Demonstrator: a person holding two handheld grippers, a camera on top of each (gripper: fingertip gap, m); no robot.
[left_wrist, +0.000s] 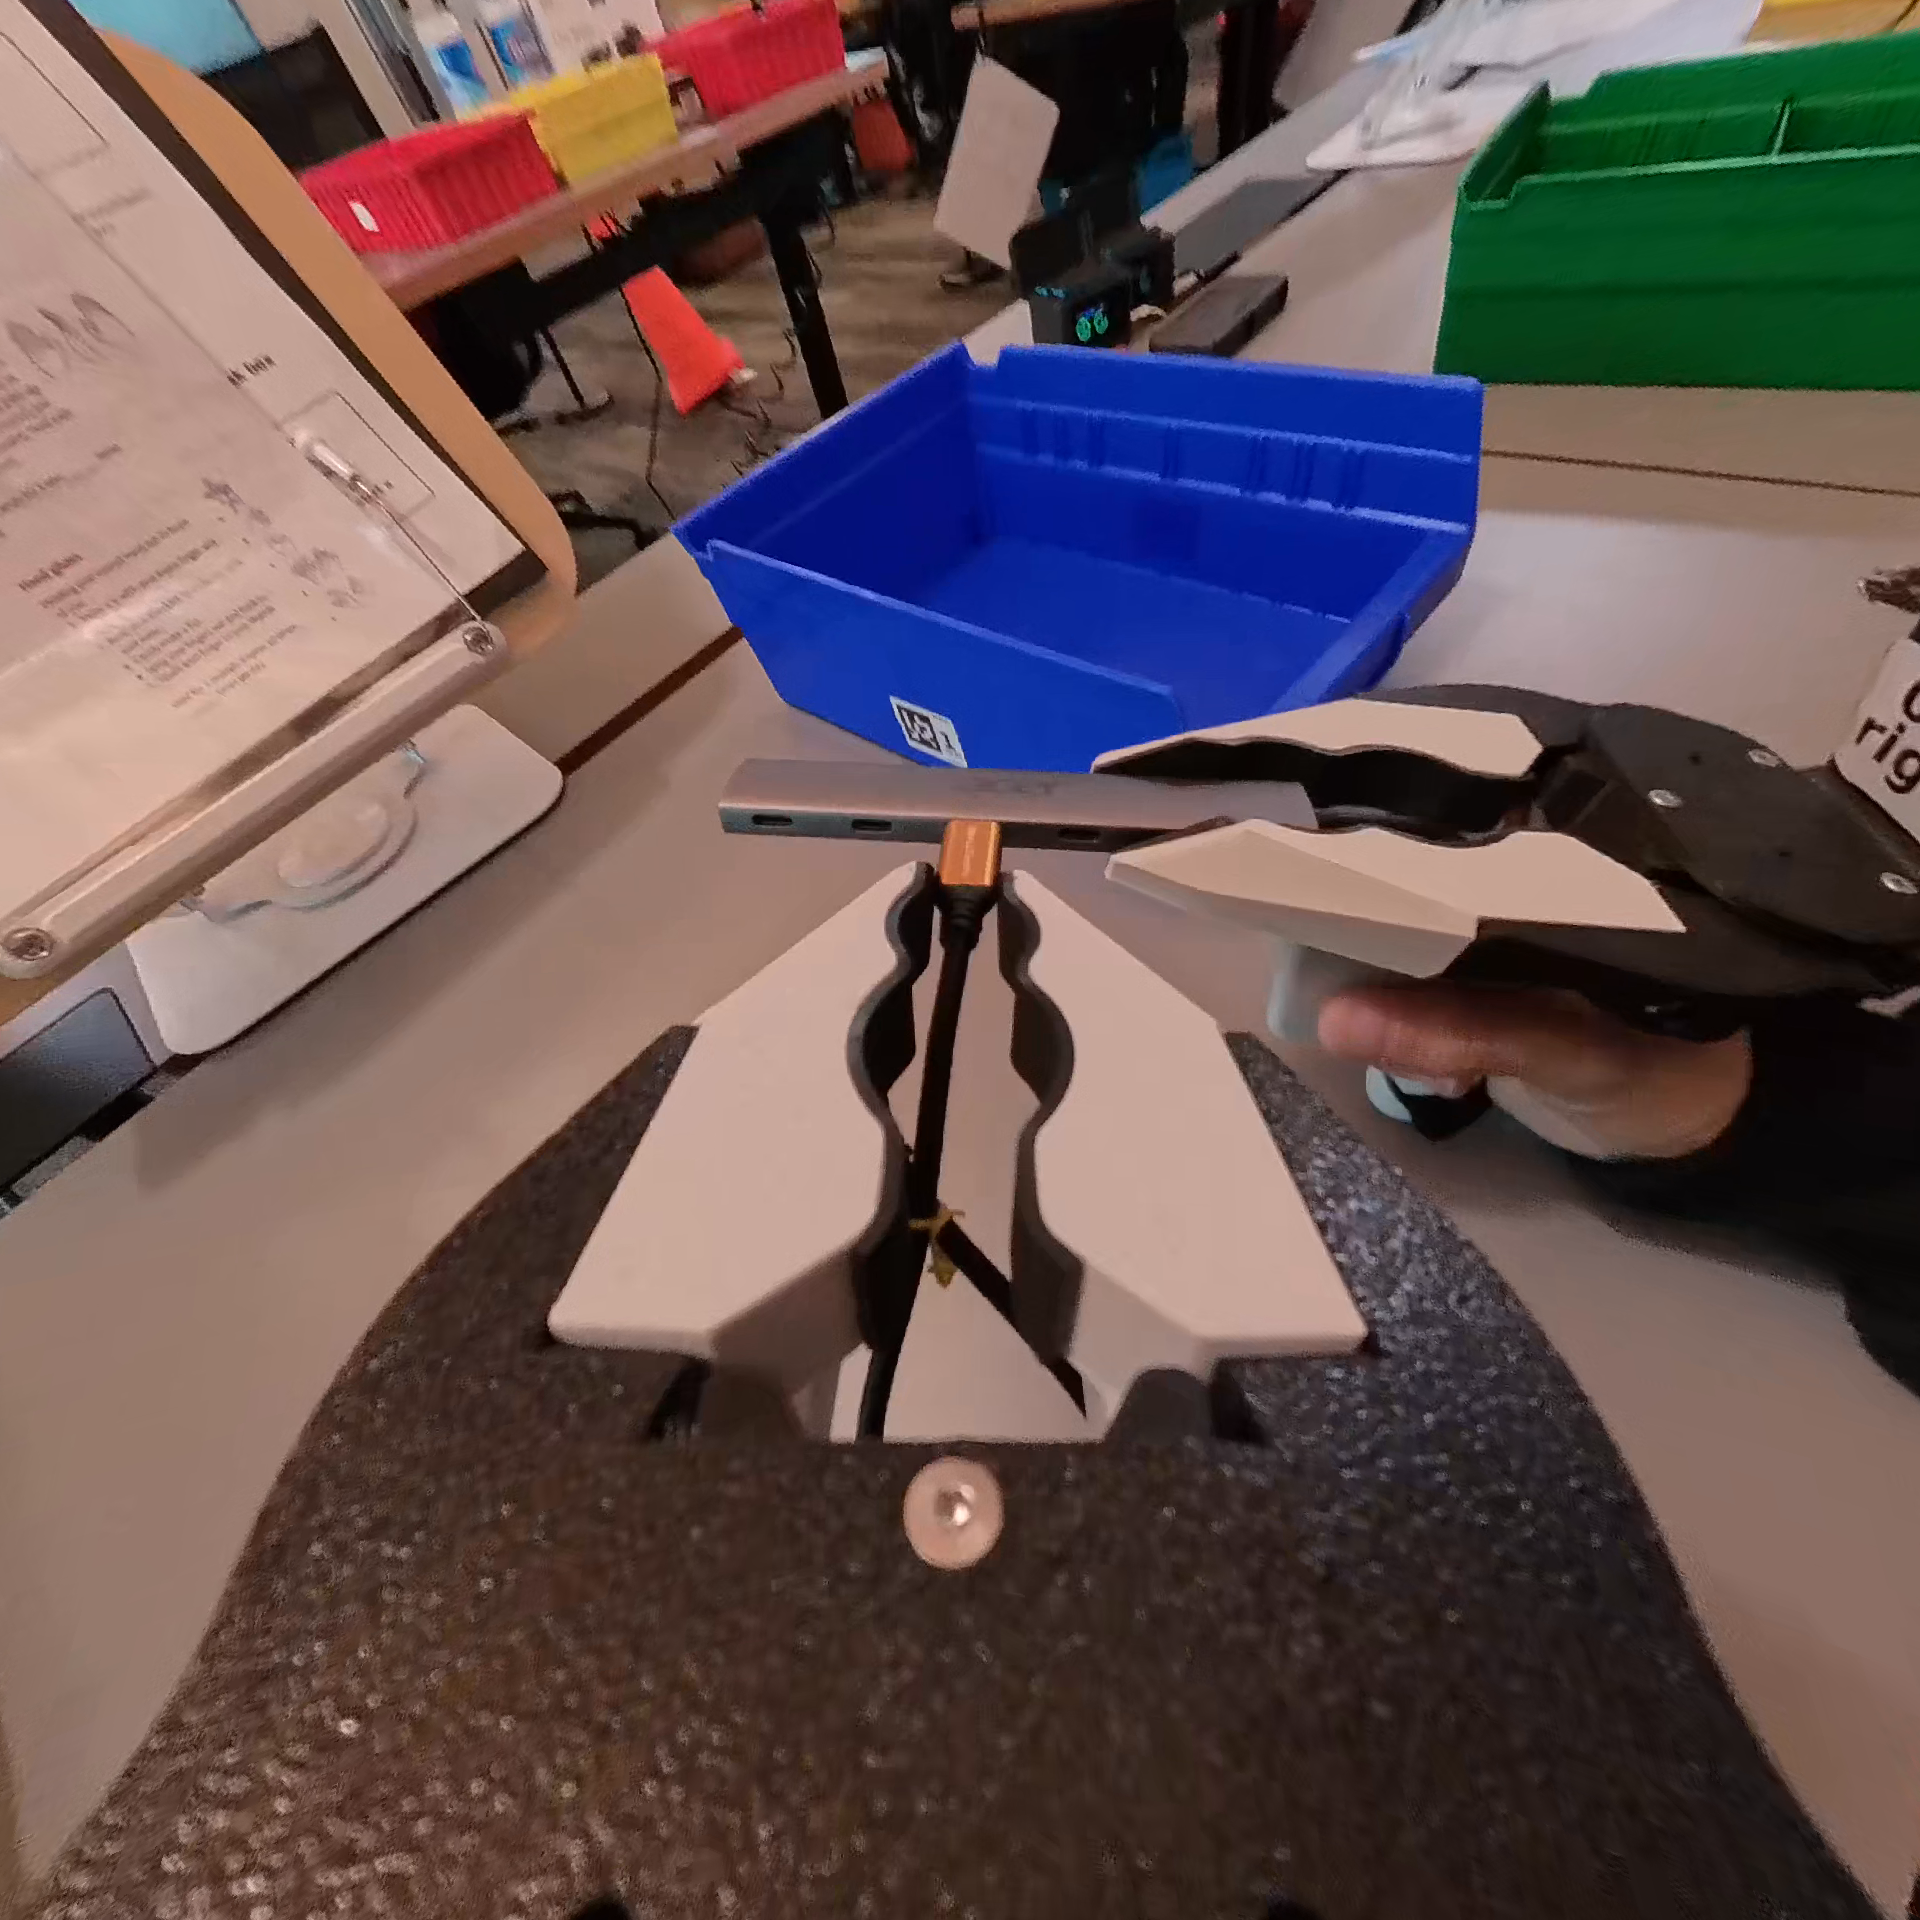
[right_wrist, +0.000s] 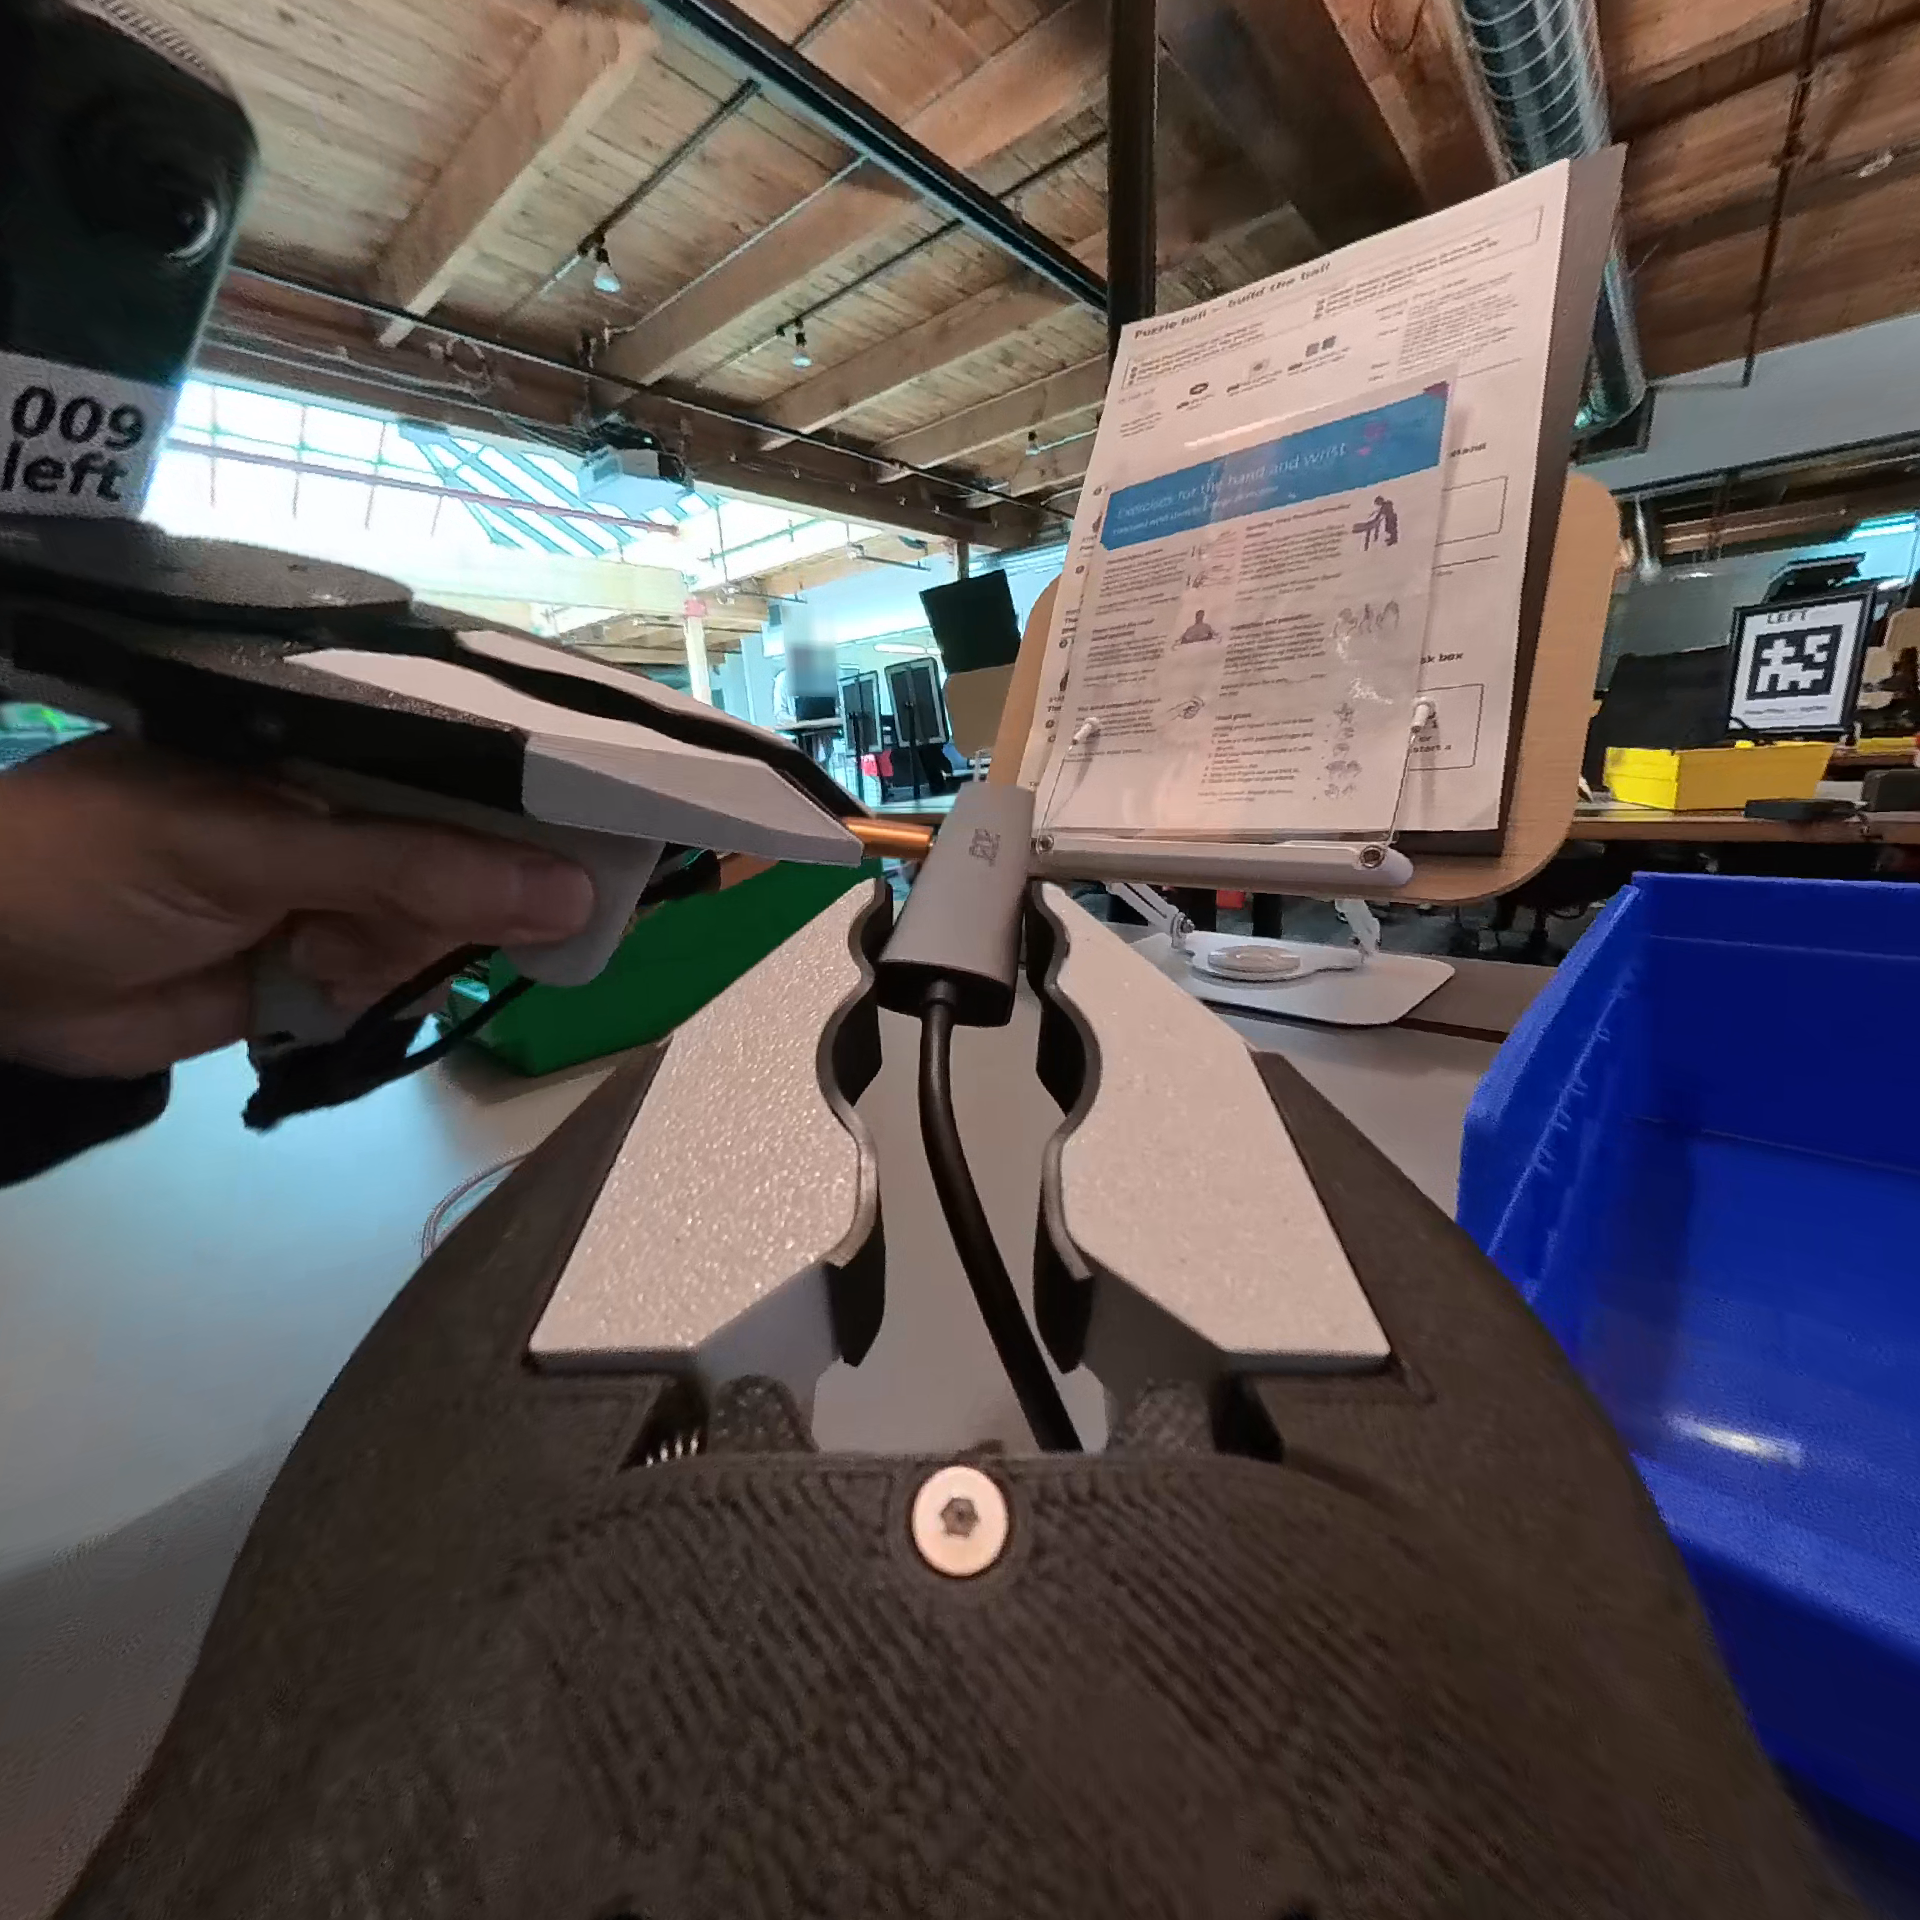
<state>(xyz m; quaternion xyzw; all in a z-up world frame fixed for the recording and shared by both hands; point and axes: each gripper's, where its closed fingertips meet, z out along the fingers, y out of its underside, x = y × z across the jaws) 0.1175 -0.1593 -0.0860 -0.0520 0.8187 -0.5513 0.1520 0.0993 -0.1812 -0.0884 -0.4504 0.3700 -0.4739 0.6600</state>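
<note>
A workshop loft: timber ceiling beams (right_wrist: 727, 156), work tables (left_wrist: 623, 187) with coloured bins (left_wrist: 603, 114).

White tag (right_wrist: 73, 436) on left tool (right_wrist: 847, 831); printed sheets (right_wrist: 1278, 582); perhaps hub logo (right_wrist: 982, 847).
</note>
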